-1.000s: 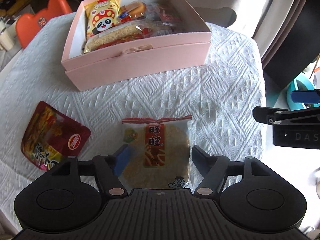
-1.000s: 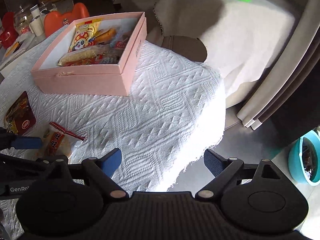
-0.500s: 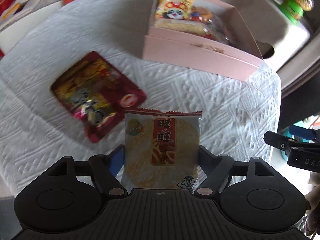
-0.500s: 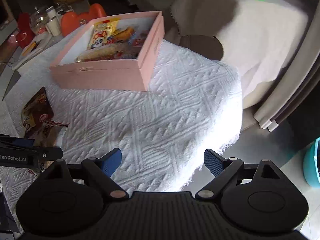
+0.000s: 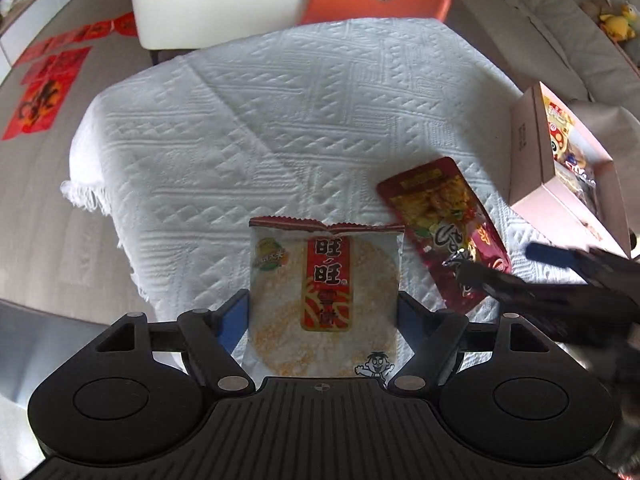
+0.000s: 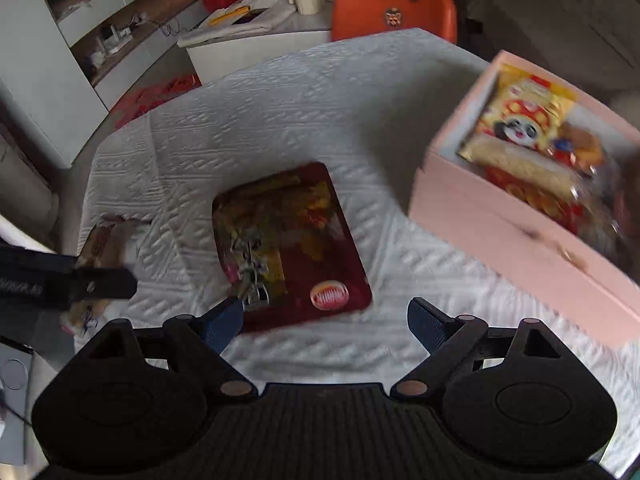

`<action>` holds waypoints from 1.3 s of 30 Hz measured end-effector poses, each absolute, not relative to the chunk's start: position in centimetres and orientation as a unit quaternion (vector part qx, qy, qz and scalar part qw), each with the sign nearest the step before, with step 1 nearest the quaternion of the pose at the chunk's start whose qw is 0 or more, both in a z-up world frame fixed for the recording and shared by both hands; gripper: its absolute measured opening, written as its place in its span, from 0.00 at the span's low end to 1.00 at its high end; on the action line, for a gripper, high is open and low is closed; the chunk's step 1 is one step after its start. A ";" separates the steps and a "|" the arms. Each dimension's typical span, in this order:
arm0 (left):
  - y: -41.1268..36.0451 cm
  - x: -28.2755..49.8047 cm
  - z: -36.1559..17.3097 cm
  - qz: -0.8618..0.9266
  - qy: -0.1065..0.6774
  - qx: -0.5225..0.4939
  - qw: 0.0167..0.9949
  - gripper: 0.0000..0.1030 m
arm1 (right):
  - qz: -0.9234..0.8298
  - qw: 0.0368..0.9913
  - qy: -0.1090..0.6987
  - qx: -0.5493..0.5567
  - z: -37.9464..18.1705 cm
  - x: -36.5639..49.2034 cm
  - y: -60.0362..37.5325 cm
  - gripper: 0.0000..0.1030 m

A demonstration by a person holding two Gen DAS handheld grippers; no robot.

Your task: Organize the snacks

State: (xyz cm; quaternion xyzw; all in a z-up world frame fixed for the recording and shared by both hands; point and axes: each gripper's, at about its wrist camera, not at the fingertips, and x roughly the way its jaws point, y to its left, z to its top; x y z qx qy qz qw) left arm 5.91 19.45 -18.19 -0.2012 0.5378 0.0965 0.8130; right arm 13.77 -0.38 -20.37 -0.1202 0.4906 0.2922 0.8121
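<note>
My left gripper [image 5: 322, 318] is shut on a white rice cracker packet [image 5: 324, 296] with a red label and holds it above the white tablecloth. It also shows at the left in the right wrist view [image 6: 102, 248]. A dark red snack pouch [image 6: 288, 240] lies flat on the cloth, also seen in the left wrist view [image 5: 444, 220]. My right gripper [image 6: 324, 322] is open and empty, just short of the pouch's near edge. The pink box [image 6: 512, 236] with several snacks inside stands to the right.
An orange chair [image 6: 394, 12] stands behind the table. The tablecloth's fringed edge [image 5: 100, 208] hangs at the left. A white side table [image 6: 256, 36] with cups and clutter is at the back. Red paper decorations [image 5: 44, 92] lie on the floor.
The left gripper has lifted the rice cracker packet and swung left, away from the box. The right gripper has swung left over the table and now faces the red pouch.
</note>
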 end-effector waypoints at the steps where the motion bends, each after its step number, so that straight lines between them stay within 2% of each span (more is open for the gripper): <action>1: 19.7 5.8 -18.2 0.093 0.539 -0.203 0.812 0.79 | 0.293 0.811 0.490 -0.131 -20.9 14.3 1.1 0.88; 2: 19.7 5.9 -18.4 0.089 0.541 -0.205 0.811 0.79 | 0.295 0.804 0.496 -0.139 -21.6 15.0 2.2 0.88; 3: 19.9 5.8 -18.6 0.085 0.544 -0.208 0.809 0.79 | 0.298 0.796 0.506 -0.146 -22.3 15.6 3.3 0.95; 6: 20.3 5.6 -18.9 0.071 0.553 -0.209 0.803 0.79 | 0.285 0.801 0.488 -0.197 -22.9 15.7 5.5 1.00; 16: 20.7 5.7 -19.4 0.061 0.564 -0.210 0.797 0.79 | 0.259 0.804 0.509 -0.167 -23.0 17.2 6.4 1.00; 20: 19.9 5.8 -19.2 0.056 0.567 -0.203 0.796 0.79 | 0.247 0.809 0.510 -0.156 -22.3 16.6 5.3 0.85; 21: 19.5 5.8 -19.1 0.053 0.568 -0.201 0.796 0.79 | 0.247 0.811 0.508 -0.154 -21.8 16.0 4.8 0.74; 23: 18.3 5.8 -18.9 0.039 0.571 -0.197 0.796 0.79 | 0.254 0.811 0.507 -0.144 -20.7 14.6 3.4 0.60; 29: 13.4 6.6 -17.2 -0.009 0.562 -0.191 0.805 0.79 | 0.232 0.820 0.512 -0.107 -17.2 10.5 -3.9 0.53; 30: 12.6 7.0 -16.6 -0.019 0.555 -0.190 0.810 0.79 | 0.231 0.821 0.513 -0.098 -16.7 9.9 -5.2 0.44; 33: 9.8 8.7 -14.1 -0.047 0.527 -0.172 0.831 0.79 | 0.226 0.823 0.515 -0.076 -15.4 8.6 -8.4 0.30; 37: 7.0 11.0 -11.8 -0.063 0.497 -0.150 0.852 0.79 | 0.199 0.828 0.520 -0.064 -15.5 8.1 -11.3 0.26; 39: 6.8 11.7 -11.7 -0.049 0.495 -0.145 0.855 0.79 | 0.197 0.824 0.528 -0.048 -15.8 8.4 -12.5 0.31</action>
